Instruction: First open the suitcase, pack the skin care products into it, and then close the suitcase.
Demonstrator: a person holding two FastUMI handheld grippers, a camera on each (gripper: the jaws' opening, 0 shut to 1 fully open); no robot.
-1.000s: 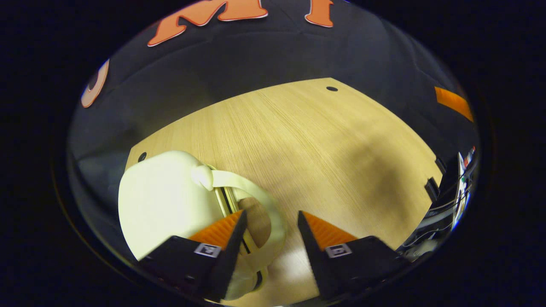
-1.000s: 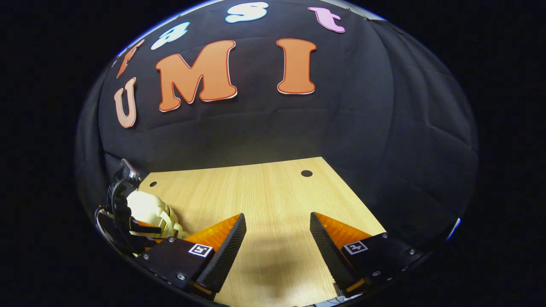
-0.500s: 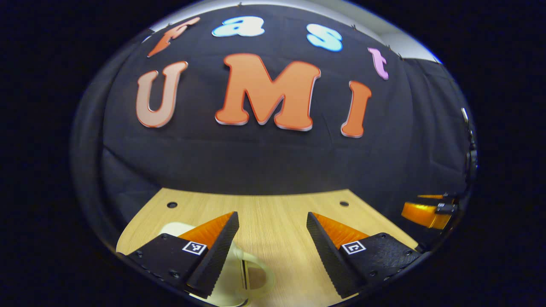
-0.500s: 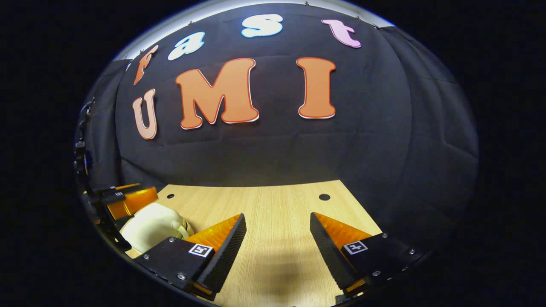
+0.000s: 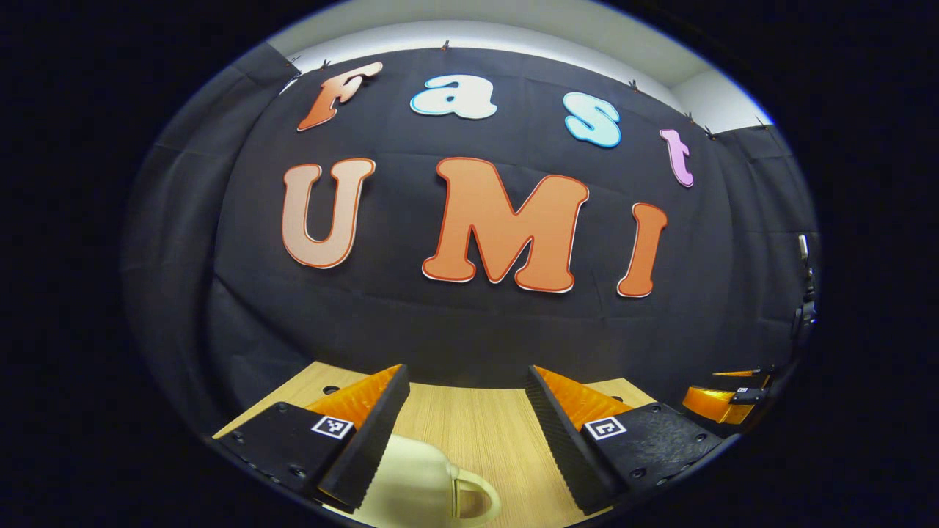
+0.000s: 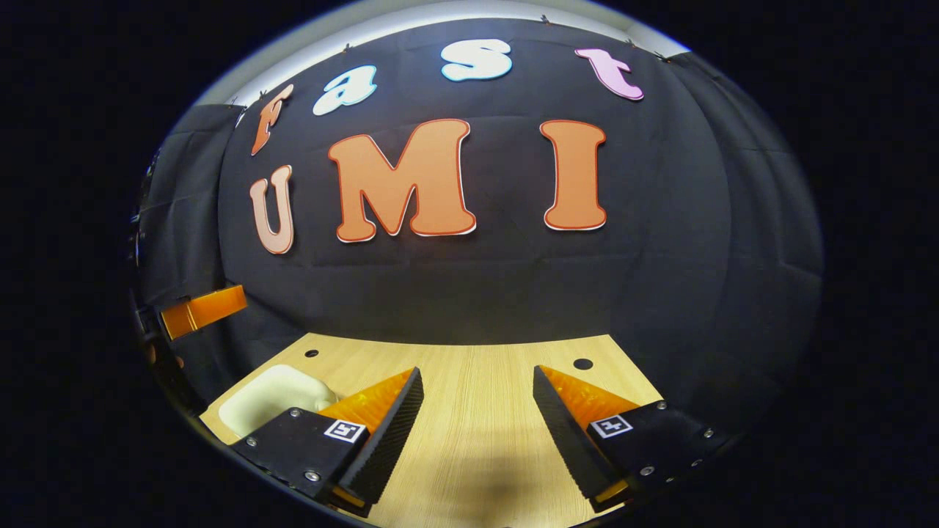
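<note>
In the left gripper view, the left gripper (image 5: 467,400) is hovering with its fingers spread wide and gripping nothing. Below it, at the bottom of the frame, the cream suitcase (image 5: 411,488) is lying on the wooden table (image 5: 477,425), handle toward the right; it looks closed, though little of it is showing. In the right gripper view, the right gripper (image 6: 477,400) is also gaping wide and empty, with the suitcase (image 6: 271,392) sitting at the lower left.
</note>
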